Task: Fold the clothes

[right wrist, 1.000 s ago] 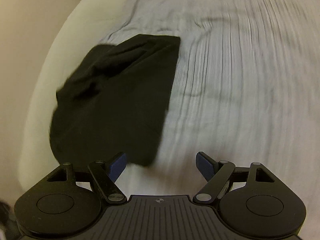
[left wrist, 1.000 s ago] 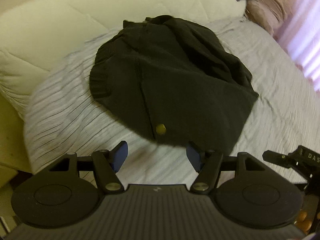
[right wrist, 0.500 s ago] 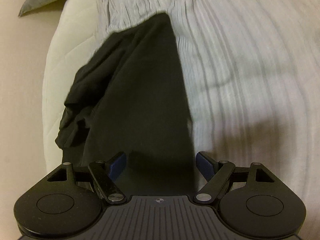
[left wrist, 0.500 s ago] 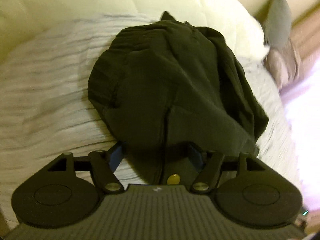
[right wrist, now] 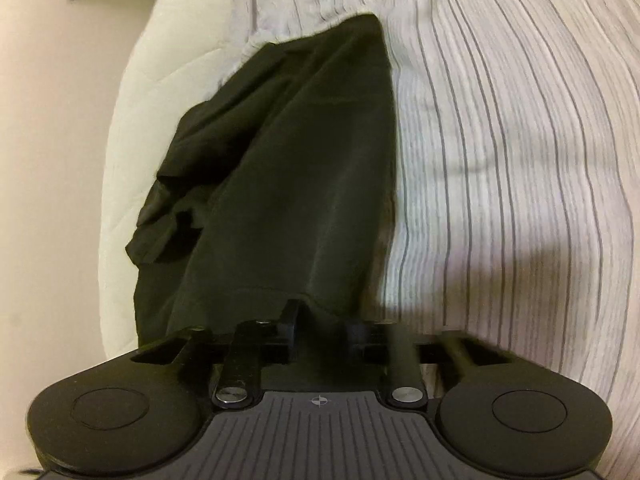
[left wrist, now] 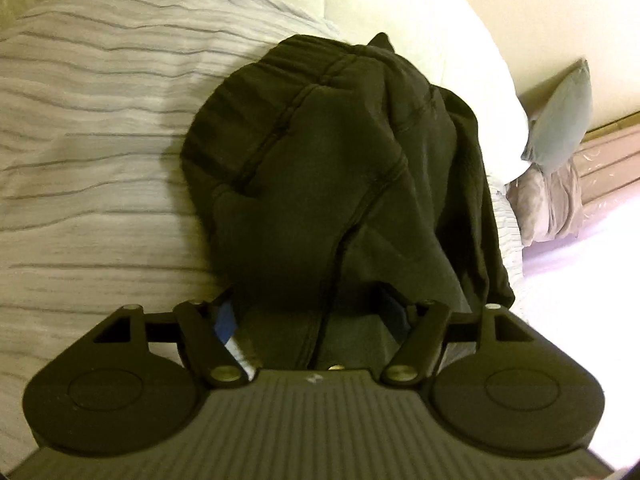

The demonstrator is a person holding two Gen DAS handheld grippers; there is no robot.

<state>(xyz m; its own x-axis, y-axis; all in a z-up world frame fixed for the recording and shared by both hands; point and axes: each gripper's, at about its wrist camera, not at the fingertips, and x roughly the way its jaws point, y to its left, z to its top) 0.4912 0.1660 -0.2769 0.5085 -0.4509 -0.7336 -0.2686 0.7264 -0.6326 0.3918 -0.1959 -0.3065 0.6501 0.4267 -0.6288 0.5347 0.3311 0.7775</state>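
it's a bed with a wrinkly white blanket with thin grey stripes point(left wrist: 100, 128) over a cream quilted comforter point(left wrist: 420, 20). a grey-blue pillow point(left wrist: 564, 120) sits off the far side, with bright pinkish light on the floor there.

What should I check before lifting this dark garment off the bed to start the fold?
1. Cloth between the left gripper fingers: ok.
2. Left pads pressing on the dark garment: cannot tell.
3. Hem between the right gripper fingers: ok.
4. Right grip finished: not ok, jaws closing.
5. Garment spread flat: not ok, bunched.
6. Striped bedspread caught in either grip: cannot tell.
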